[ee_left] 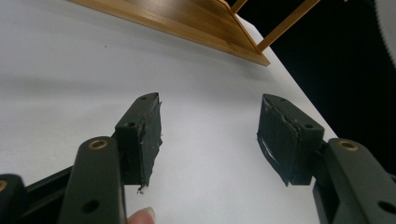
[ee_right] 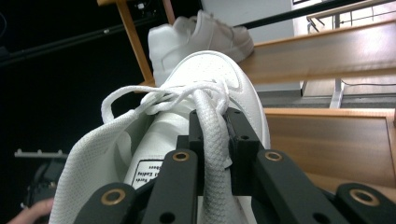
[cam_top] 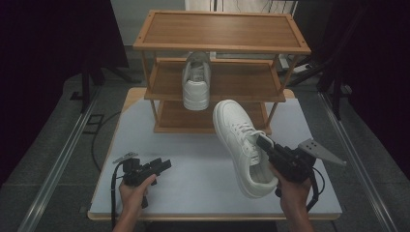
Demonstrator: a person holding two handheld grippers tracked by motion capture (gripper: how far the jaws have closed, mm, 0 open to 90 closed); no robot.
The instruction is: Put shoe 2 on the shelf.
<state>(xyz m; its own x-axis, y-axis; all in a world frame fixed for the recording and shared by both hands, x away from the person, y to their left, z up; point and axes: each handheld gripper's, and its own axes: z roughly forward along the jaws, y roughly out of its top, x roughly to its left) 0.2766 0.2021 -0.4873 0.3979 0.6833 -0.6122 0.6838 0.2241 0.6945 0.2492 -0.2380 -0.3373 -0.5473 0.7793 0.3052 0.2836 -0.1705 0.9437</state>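
Observation:
A white sneaker (cam_top: 240,145) hangs above the white table (cam_top: 193,169), toe towards the rack, with my right gripper (cam_top: 262,143) shut on its side wall by the laces. From the right gripper view, the sneaker (ee_right: 205,107) fills the space ahead and the right gripper (ee_right: 214,140) pinches its upper between the jaws. A second white sneaker (cam_top: 197,80) rests on the middle shelf of the wooden rack (cam_top: 221,46); this same shoe (ee_right: 196,37) lies beyond the held one. My left gripper (cam_top: 164,165) lies low over the table at the near left, and in its own view the left gripper (ee_left: 210,135) stands open with nothing between its pads.
The three-shelf wooden rack stands at the table's far edge; its top shelf (cam_top: 222,29) and bottom shelf (cam_top: 193,118) are bare. A corner of the rack base (ee_left: 196,28) lies ahead of the left gripper. Dark curtains and floor rails (cam_top: 58,164) flank the table.

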